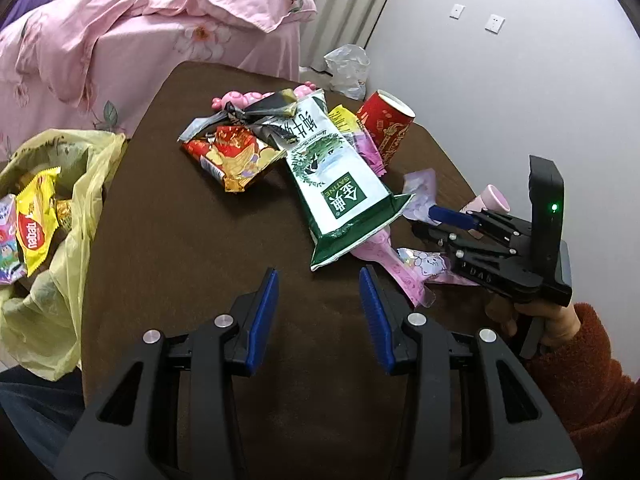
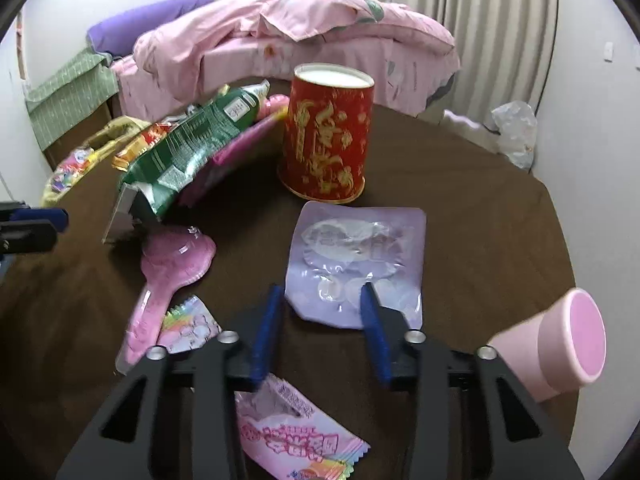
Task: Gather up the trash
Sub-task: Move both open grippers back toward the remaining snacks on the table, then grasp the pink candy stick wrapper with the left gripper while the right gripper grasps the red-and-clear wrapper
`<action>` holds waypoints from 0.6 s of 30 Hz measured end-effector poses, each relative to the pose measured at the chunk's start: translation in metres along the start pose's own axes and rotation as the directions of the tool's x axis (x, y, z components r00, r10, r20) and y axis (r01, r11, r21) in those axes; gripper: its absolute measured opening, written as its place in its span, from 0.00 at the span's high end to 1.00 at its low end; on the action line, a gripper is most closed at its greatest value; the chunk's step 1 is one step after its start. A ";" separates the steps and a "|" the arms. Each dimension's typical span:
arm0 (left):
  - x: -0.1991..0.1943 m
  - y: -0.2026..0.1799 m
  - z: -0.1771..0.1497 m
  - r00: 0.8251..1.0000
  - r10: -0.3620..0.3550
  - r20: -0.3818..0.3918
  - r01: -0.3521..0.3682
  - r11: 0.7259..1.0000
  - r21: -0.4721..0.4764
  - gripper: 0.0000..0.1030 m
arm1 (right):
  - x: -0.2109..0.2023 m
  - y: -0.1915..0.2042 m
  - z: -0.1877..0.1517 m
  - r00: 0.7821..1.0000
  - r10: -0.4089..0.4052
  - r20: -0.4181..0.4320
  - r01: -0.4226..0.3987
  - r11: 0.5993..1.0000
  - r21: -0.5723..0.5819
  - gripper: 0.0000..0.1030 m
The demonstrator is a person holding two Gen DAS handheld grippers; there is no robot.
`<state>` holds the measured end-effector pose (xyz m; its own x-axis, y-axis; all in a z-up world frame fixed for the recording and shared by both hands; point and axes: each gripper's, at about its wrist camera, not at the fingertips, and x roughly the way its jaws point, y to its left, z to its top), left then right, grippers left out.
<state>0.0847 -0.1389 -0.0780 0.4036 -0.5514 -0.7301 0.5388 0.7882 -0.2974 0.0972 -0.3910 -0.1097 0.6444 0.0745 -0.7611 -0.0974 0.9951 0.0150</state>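
Brown cloth covers the bench (image 1: 192,240) beside the pink-quilted bed (image 1: 132,32), and most of the trash lies on it. A yellow bag (image 1: 68,264) hangs at the bench's left edge with a yellow wrapper (image 1: 36,224) and a few other packets already inside, so I judge the job begun but far from finished.

Left to gather, as far as I can see: a green-and-white milk pouch (image 1: 340,176), a red-and-gold snack packet (image 1: 232,156), a red paper cup (image 2: 328,136) standing mouth down, a lilac pouch (image 2: 356,264), a pink spoon-shaped blister pack (image 2: 168,280), a pink cup (image 2: 560,344) on its side, and small pink sweet wrappers (image 2: 296,436).

My left tool (image 1: 319,280) hovers released over bare cloth, gripping nothing. My right tool (image 2: 320,296) is spread too, empty, its fingertips framing the near edge of the lilac pouch, which I judge is the next piece to take.
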 end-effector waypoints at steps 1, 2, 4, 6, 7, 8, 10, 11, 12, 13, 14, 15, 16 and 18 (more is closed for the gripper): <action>0.000 0.000 0.000 1.000 0.000 -0.001 0.000 1.000 0.002 0.61 | 0.002 0.000 0.002 1.000 -0.019 -0.007 0.019 1.000 -0.010 0.80; 0.000 -0.002 -0.001 1.000 -0.001 -0.001 0.001 1.000 0.005 0.61 | 0.002 0.000 0.003 1.000 -0.024 -0.005 0.024 1.000 -0.015 0.87; -0.001 -0.003 -0.001 1.000 -0.001 0.000 0.001 1.000 0.013 0.61 | 0.000 -0.001 0.003 1.000 -0.004 -0.002 0.004 1.000 -0.001 0.93; -0.003 -0.003 -0.002 1.000 0.005 0.006 -0.005 1.000 0.017 0.61 | -0.009 0.001 0.001 1.000 0.030 0.010 -0.030 0.999 0.018 0.95; -0.004 -0.001 -0.002 1.000 0.007 0.008 -0.007 1.000 0.014 0.61 | -0.013 0.003 -0.001 0.999 0.047 0.017 -0.047 0.999 0.026 0.95; -0.004 0.000 -0.002 1.000 0.008 0.009 -0.008 1.000 0.007 0.61 | -0.020 0.005 -0.003 0.997 0.071 0.025 -0.072 0.997 0.035 0.96; -0.004 0.003 -0.002 1.000 0.010 0.009 -0.010 1.000 -0.005 0.61 | -0.032 0.011 -0.008 0.994 0.100 0.036 -0.102 0.994 0.043 0.96; -0.004 0.004 -0.002 1.000 0.009 0.008 -0.009 1.000 -0.009 0.61 | -0.038 0.014 -0.010 0.993 0.111 0.041 -0.113 0.993 0.044 0.96; -0.004 0.005 -0.003 1.000 0.006 0.007 -0.006 1.000 -0.013 0.61 | -0.044 0.017 -0.013 0.991 0.123 0.042 -0.125 0.991 0.045 0.96; -0.004 0.004 -0.003 1.000 0.005 0.007 -0.005 1.000 -0.015 0.61 | -0.051 0.021 -0.018 0.990 0.131 0.043 -0.133 0.990 0.046 0.96; -0.004 0.003 -0.003 1.000 0.003 0.008 -0.002 1.000 -0.015 0.61 | -0.057 0.023 -0.022 0.991 0.128 0.041 -0.130 0.990 0.047 0.96; -0.004 0.002 -0.004 1.000 -0.001 0.008 0.001 1.000 -0.013 0.61 | -0.059 0.024 -0.025 0.992 0.123 0.037 -0.125 0.991 0.048 0.96; -0.004 0.001 -0.004 1.000 -0.004 0.007 0.004 1.000 -0.010 0.61 | -0.063 0.025 -0.029 0.993 0.113 0.031 -0.115 0.992 0.052 0.96; -0.004 -0.002 -0.006 1.000 -0.009 0.004 0.009 1.000 -0.002 0.61 | -0.068 0.022 -0.035 0.995 0.101 0.025 -0.102 0.993 0.065 0.96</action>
<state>0.0779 -0.1366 -0.0782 0.4020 -0.5594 -0.7249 0.5410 0.7838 -0.3049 0.0241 -0.3762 -0.0801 0.6498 0.1762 -0.7394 -0.1137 0.9843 0.1346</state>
